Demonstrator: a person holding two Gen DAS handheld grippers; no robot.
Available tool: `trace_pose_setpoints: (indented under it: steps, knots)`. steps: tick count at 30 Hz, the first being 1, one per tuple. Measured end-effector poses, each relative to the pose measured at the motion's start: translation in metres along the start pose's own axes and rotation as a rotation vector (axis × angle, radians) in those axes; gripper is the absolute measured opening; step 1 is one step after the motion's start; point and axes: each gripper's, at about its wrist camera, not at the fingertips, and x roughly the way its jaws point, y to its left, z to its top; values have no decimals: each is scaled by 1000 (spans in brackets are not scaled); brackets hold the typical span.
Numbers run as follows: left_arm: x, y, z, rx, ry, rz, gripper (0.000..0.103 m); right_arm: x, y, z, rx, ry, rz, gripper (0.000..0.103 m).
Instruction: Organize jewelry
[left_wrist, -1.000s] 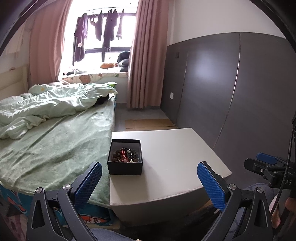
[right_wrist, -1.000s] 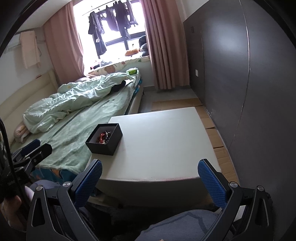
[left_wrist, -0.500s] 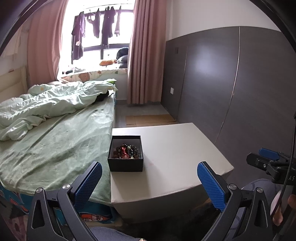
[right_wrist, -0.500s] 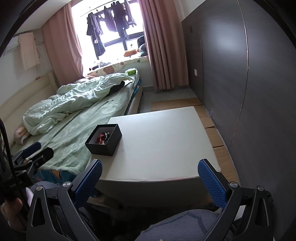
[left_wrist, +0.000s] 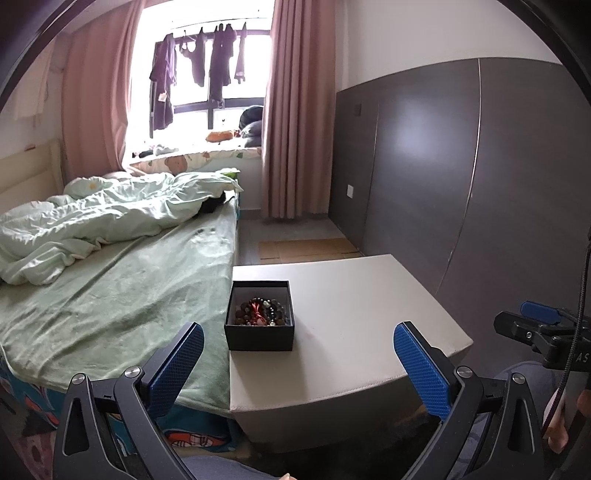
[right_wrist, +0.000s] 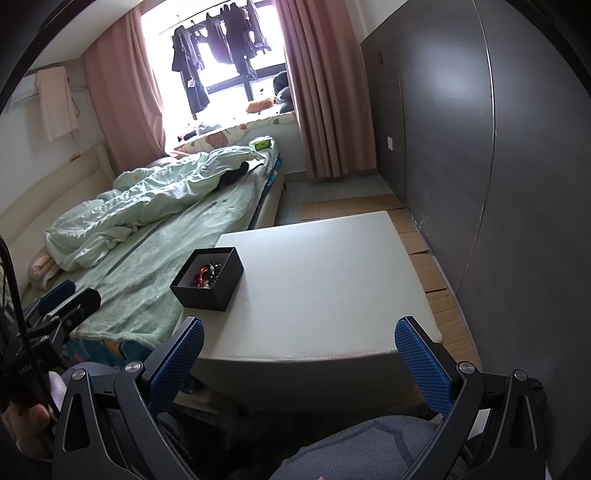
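Item one: small open black square cardboard box (left_wrist: 259, 320), standing at the left edge of the pale cream rectangular bench (left_wrist: 351, 306), toward its near corner. Contents: beaded bracelets with a red tassel (left_wrist: 260, 312), heaped inside the box. My left gripper (left_wrist: 299, 363): blue-padded fingers spread wide, holding nothing, short of the bench. My right gripper (right_wrist: 300, 363): likewise spread, holding nothing. Adjacent: bed with green sheet (left_wrist: 110, 295), touching the bench's left side.

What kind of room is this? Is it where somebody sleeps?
Yes, it looks like a bedroom in a home. There is a bed with a rumpled pale green duvet, pink curtains beside a window with clothes hanging in it, and a low white table next to the bed.
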Motion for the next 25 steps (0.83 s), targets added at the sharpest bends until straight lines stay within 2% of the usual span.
trace_pose_setpoints:
  steps: [25]
  knots:
    - [-2, -2, -1, 12, -6, 8, 103, 0, -2, 0, 6, -1, 5, 103]
